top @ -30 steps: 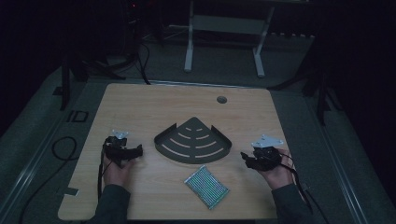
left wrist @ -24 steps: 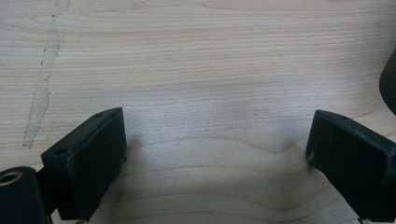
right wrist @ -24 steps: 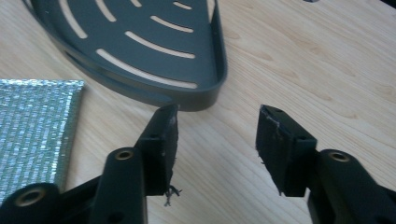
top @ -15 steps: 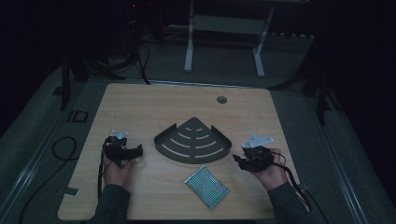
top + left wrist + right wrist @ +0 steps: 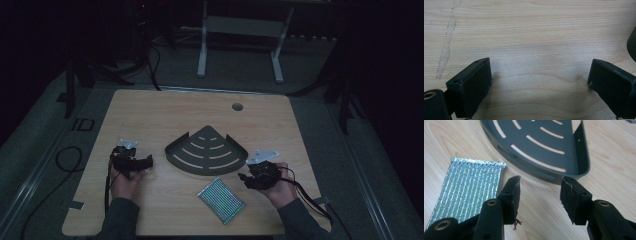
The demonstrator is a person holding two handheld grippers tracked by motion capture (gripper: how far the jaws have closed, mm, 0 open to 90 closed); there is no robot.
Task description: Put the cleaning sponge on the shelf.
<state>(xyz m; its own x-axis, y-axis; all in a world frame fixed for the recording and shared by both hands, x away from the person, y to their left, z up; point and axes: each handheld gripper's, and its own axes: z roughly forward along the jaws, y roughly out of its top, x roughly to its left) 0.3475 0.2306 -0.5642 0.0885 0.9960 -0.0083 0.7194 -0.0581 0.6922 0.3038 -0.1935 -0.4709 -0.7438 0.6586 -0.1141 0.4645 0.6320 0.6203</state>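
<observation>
- Dim room, pale wooden table [image 5: 150,115], dark floor around it.
- Left gripper [image 5: 134,162] held low over bare wood near the table's left side, wrist straight, forearm in from the near edge; jaws wide apart, nothing between.
- Right gripper [image 5: 255,179] angled toward the centre, just beside the silver ribbed pad [image 5: 221,200]; jaws have just been closing, part-open, gripping nothing.
- Dark slotted corner shelf [image 5: 207,152] flat at mid-table, just ahead of the right jaws.
</observation>
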